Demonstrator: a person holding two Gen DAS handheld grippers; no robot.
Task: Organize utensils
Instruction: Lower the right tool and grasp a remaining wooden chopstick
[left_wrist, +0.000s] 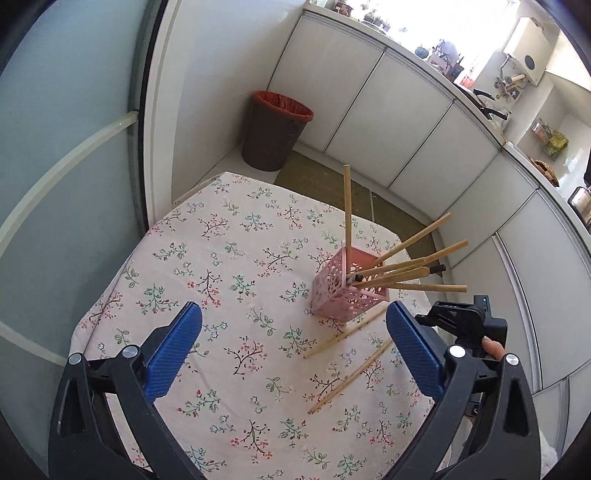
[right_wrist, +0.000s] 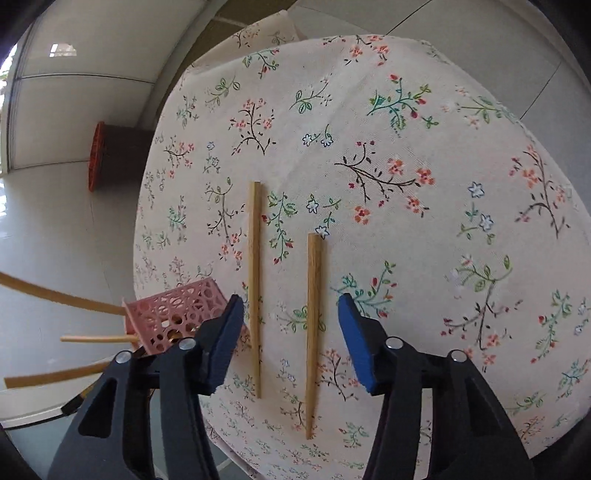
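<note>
A pink perforated holder (left_wrist: 347, 290) stands on the floral tablecloth (left_wrist: 229, 258) and holds several wooden chopsticks (left_wrist: 410, 275) that lean right, one upright. Two loose chopsticks lie on the cloth in front of it, one nearer the holder (left_wrist: 343, 334) and one closer to me (left_wrist: 351, 376). My left gripper (left_wrist: 291, 347) is open and empty above the cloth, left of them. My right gripper (right_wrist: 291, 341) is open, hovering over the same two chopsticks, the left one (right_wrist: 254, 288) and the right one (right_wrist: 313, 332), which lies between its fingers. The holder (right_wrist: 173, 315) is at its left.
A brown bin with a red liner (left_wrist: 275, 129) stands on the floor beyond the table. White cabinets (left_wrist: 406, 140) run along the right, with a cluttered counter above. The table's right edge lies close to the holder. My right gripper's body (left_wrist: 465, 325) shows in the left wrist view.
</note>
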